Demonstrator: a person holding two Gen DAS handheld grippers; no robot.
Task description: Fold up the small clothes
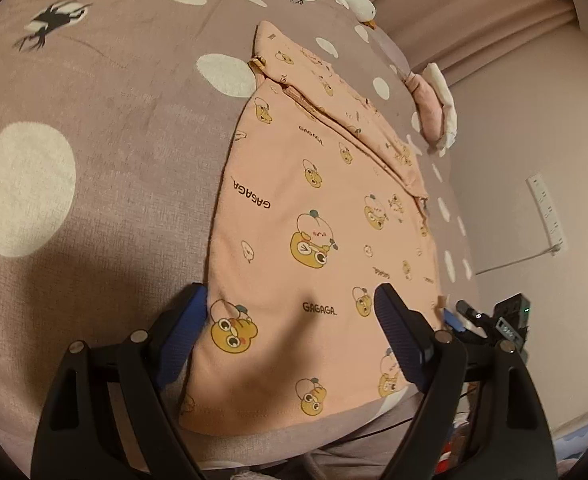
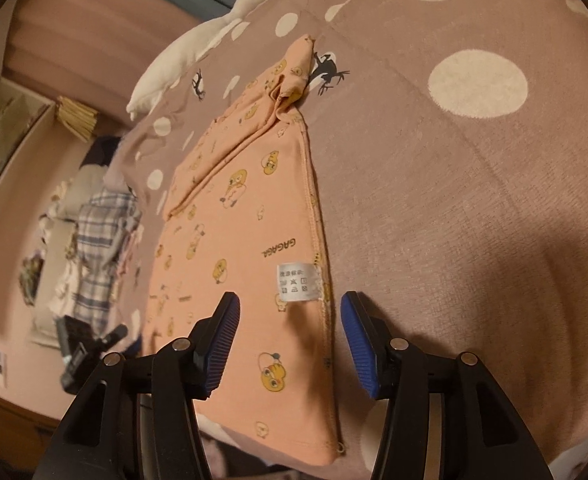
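Now, garment: peach cotton child's top printed with yellow cartoon ducks (image 1: 314, 216), spread flat on mauve bedspread with cream dots (image 1: 93, 160), sleeves already turned in over the body.
Long axis: running away from both grippers, hem nearest, neck end far.
Left gripper (image 1: 289, 316): wide open, holding nothing, fingers straddling the near-left hem corner.
Right gripper (image 2: 289, 326): wide open, empty, poised over the near-right edge, white care label (image 2: 298, 282) just beyond the fingertips.
Key relation: hem directly below and between both pairs of fingers, each side about equally close to its own corner.
Likely next: pinching both hem corners and carrying them toward the far neck end.
Beyond: white plush goose (image 2: 197, 40) at the far bed edge, well apart from the top.
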